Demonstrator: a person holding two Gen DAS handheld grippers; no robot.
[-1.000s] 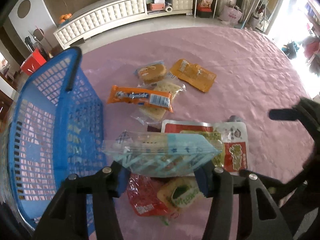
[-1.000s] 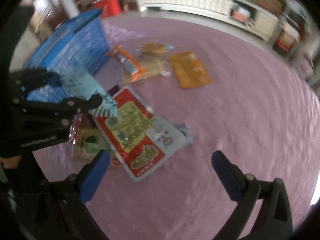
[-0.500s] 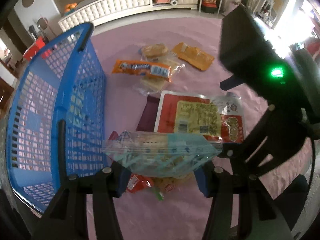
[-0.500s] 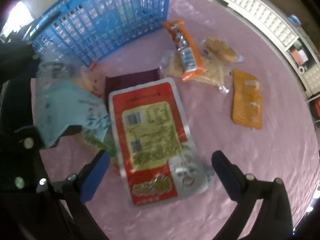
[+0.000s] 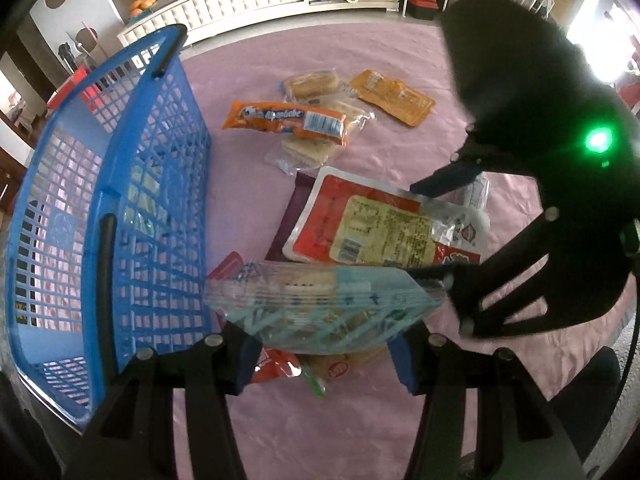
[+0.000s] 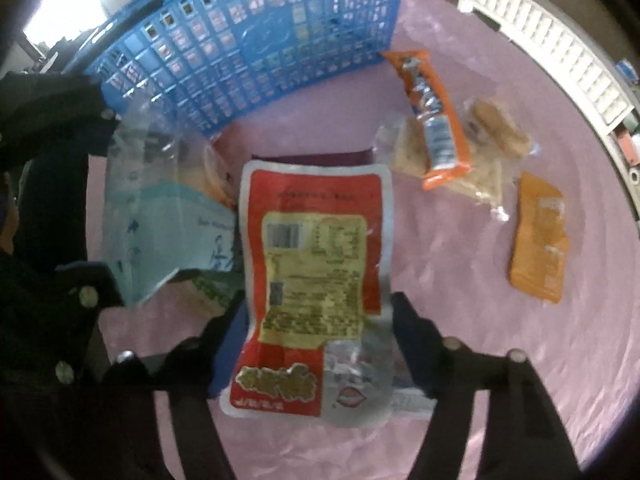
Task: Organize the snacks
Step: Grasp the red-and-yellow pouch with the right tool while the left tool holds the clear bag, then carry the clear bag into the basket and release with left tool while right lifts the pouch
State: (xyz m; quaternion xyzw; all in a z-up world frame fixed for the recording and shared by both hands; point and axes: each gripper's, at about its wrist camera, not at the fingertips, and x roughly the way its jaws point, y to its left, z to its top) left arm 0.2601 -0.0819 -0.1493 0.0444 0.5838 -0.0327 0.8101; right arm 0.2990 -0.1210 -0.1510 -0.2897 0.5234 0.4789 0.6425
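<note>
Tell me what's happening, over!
Left gripper holding pale blue packet. Right gripper just closing around red pouch. Blue basket beside, nothing blocking.

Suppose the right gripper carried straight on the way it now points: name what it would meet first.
Probably the red snack pouch lying between the right gripper's just-closing jaws, then the pink tablecloth under it; whether the pads already press it is unclear.

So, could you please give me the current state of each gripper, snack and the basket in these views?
left gripper: shut on the pale blue packet, held off the cloth.
right gripper: jaws just closing, pads pressing the sides of the red pouch, which lies on the cloth.
blue basket: upright, apparently empty.
orange bar: lying across the clear cracker pack.
bun pack: lying sealed.
orange flat pouch: lying flat, apart.
</note>
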